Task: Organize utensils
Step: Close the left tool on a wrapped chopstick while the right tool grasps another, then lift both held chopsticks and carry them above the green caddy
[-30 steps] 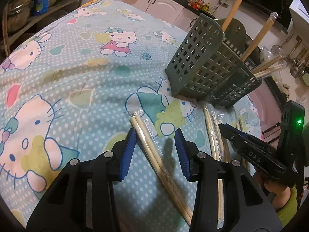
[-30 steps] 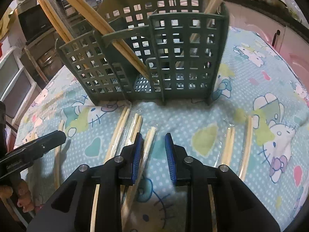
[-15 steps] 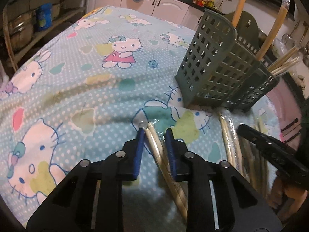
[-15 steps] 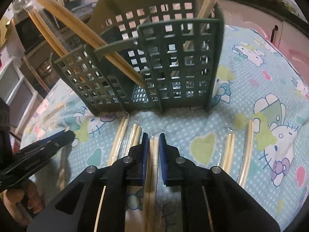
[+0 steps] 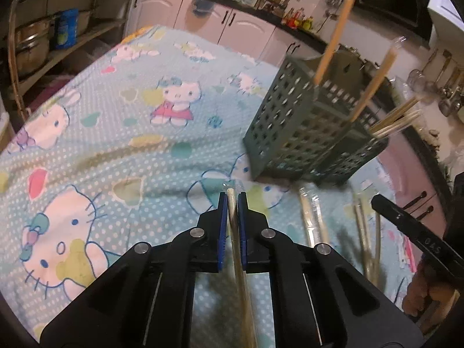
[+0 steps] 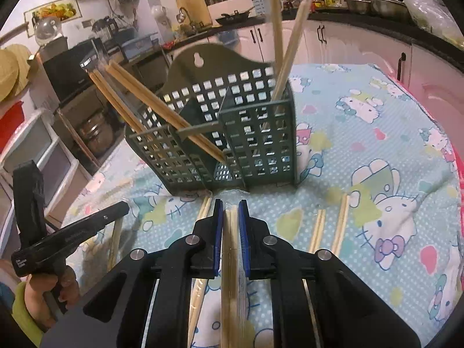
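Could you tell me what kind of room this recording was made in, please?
Most likely a home kitchen: pink cabinets under a dark countertop with bottles, steel pots on open shelves, and ladles hanging on the wall.

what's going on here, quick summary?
A person is sorting wrapped chopsticks into a green basket on a cartoon-print cloth. The left gripper has just closed on one wrapped pair; the right gripper is shut on another pair. Several pairs already stand in the basket, and more lie loose on the cloth in front of it.
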`<move>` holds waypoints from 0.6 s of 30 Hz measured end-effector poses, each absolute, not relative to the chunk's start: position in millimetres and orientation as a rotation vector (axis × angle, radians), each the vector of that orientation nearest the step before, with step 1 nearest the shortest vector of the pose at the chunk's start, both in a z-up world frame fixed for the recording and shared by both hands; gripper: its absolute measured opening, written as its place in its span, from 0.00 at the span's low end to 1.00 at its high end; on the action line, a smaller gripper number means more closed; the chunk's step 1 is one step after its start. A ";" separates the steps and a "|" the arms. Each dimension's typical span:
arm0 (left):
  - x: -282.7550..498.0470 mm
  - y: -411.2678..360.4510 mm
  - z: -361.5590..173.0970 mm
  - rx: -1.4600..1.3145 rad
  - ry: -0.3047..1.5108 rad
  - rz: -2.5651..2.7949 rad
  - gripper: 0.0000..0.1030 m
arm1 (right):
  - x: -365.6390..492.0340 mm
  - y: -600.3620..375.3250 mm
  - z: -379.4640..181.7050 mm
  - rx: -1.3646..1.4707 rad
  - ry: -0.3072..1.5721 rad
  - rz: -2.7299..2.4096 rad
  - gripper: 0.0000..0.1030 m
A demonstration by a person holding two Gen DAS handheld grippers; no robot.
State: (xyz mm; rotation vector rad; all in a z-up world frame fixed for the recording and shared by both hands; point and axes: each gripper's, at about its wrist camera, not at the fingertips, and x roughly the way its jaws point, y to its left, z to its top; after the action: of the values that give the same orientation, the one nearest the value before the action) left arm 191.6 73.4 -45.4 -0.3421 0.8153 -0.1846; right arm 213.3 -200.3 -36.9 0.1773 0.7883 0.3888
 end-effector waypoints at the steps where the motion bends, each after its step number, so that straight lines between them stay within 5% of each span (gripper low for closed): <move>1: 189.7 72.6 -41.1 -0.346 0.806 -0.193 0.02 | 211.1 -201.6 -35.6 0.185 0.781 0.388 0.11; 18: 160.1 53.8 13.3 -0.339 0.674 -0.263 0.01 | 176.1 -218.0 7.1 0.200 0.647 0.419 0.11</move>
State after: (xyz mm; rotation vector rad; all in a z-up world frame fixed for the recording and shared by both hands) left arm 160.1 53.8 13.3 -0.3388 0.6745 -0.2630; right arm 176.1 -218.0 7.1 0.2004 0.6470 0.4188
